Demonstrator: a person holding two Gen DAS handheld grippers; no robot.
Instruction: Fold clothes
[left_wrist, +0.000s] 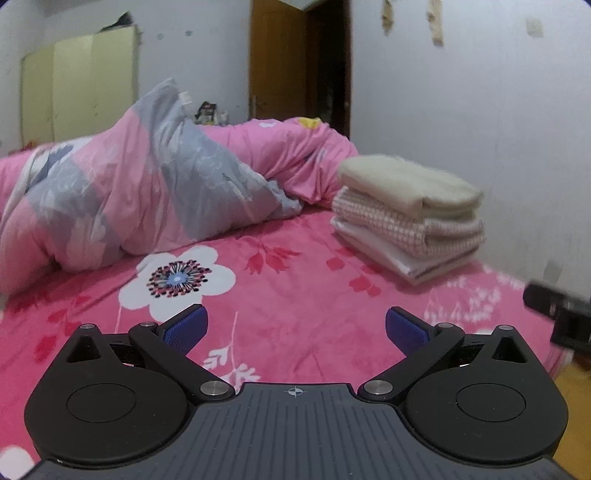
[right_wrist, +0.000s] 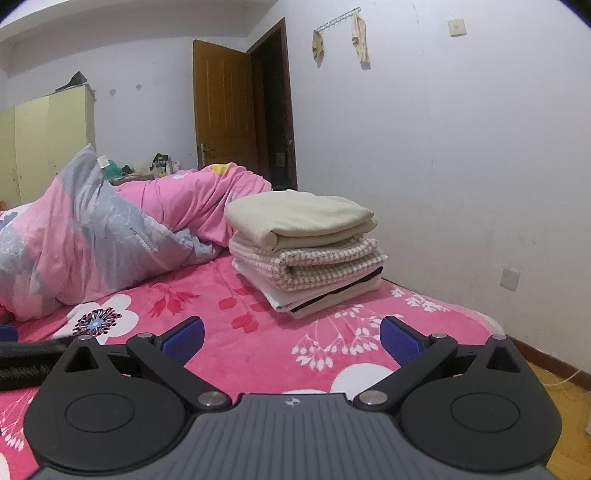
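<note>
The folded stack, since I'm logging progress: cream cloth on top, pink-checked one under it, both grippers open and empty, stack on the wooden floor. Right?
Not quite: the folded stack sits on the pink floral bedsheet, not the floor, as the right wrist view shows. The rest holds.

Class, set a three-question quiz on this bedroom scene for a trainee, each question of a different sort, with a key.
1. True or false: both the left tool and the right tool are open and hold nothing.
2. What lies on top of the stack: A) beige cloth B) checked cloth C) quilt
3. Fill in: the stack rests on the pink ____.

Key: 1 true; 2 A; 3 bed.
</note>
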